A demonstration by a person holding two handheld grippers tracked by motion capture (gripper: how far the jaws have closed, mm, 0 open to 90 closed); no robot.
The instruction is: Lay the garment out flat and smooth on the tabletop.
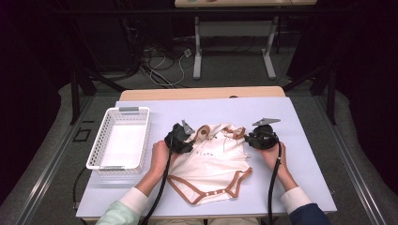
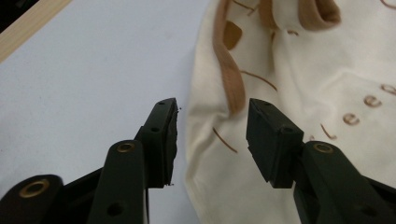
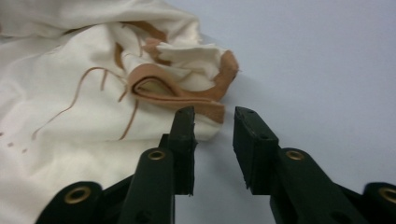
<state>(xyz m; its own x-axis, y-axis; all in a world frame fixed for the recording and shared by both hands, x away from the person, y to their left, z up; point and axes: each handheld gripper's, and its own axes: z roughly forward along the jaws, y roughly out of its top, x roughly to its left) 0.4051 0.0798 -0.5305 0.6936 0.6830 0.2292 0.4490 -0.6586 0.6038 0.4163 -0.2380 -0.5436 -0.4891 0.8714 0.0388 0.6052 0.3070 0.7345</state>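
A cream baby bodysuit (image 1: 213, 161) with brown trim lies flat on the pale lavender table cover (image 1: 300, 164), its neck end pointing away from the person. My left gripper (image 1: 189, 140) rests at the garment's left shoulder. In the left gripper view its jaws (image 2: 213, 106) stand apart over the bodysuit's (image 2: 303, 70) brown-trimmed edge, and the pads do not press the cloth. My right gripper (image 1: 250, 139) sits at the right shoulder. Its jaws (image 3: 215, 113) are apart too, just short of the crumpled brown-edged sleeve of the bodysuit (image 3: 70, 116), with bare table between them.
A white slatted basket (image 1: 146, 136) stands to the left of the garment. The wooden table edge (image 1: 202, 93) runs along the far side. Behind it are another table's legs (image 1: 197, 51) and loose cables on the floor (image 1: 159, 65).
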